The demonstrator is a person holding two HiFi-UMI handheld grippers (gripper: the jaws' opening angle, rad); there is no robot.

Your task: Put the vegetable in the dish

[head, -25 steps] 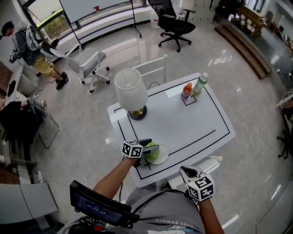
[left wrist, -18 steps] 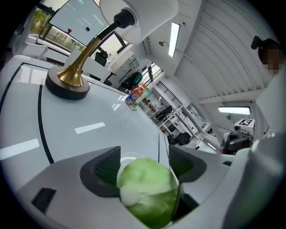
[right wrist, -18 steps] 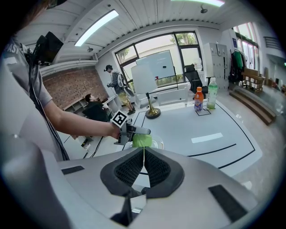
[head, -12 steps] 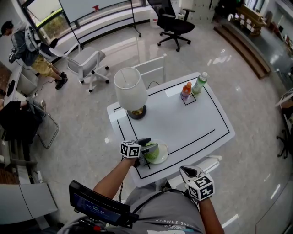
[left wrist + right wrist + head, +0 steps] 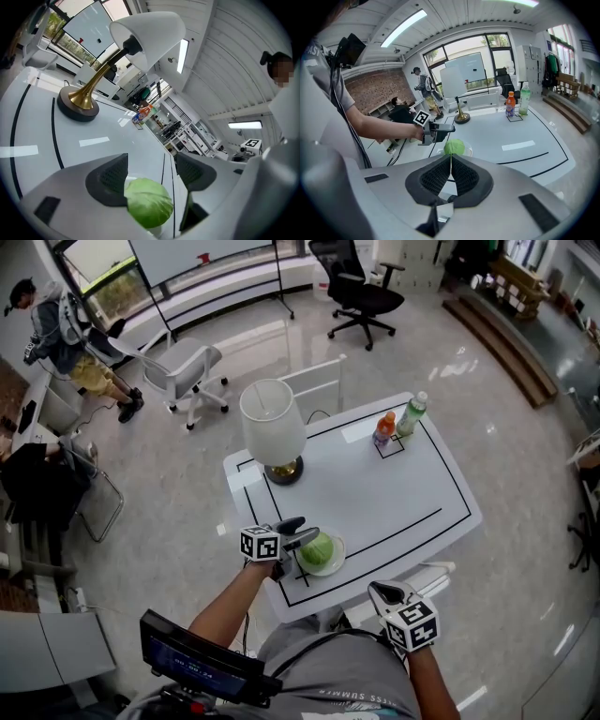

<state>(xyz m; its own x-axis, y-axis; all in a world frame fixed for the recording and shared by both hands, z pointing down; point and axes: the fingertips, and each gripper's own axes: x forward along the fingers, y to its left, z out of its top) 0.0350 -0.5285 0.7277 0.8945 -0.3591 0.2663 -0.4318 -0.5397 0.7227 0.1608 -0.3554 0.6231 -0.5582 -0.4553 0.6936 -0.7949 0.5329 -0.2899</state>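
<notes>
On one dish (image 5: pixel 338 555), one cabbage (image 5: pixel 317 547).

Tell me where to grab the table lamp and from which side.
On the lamp, probably the slim brass stem, between shade and base, coming level from the near side: the shade looks too wide for the jaws, the base low and flat.

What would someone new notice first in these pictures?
The green cabbage sitting in the white dish at the table's near edge, with the left tongs open close beside it. Then the big white lamp standing toward the table's far left corner.
</notes>
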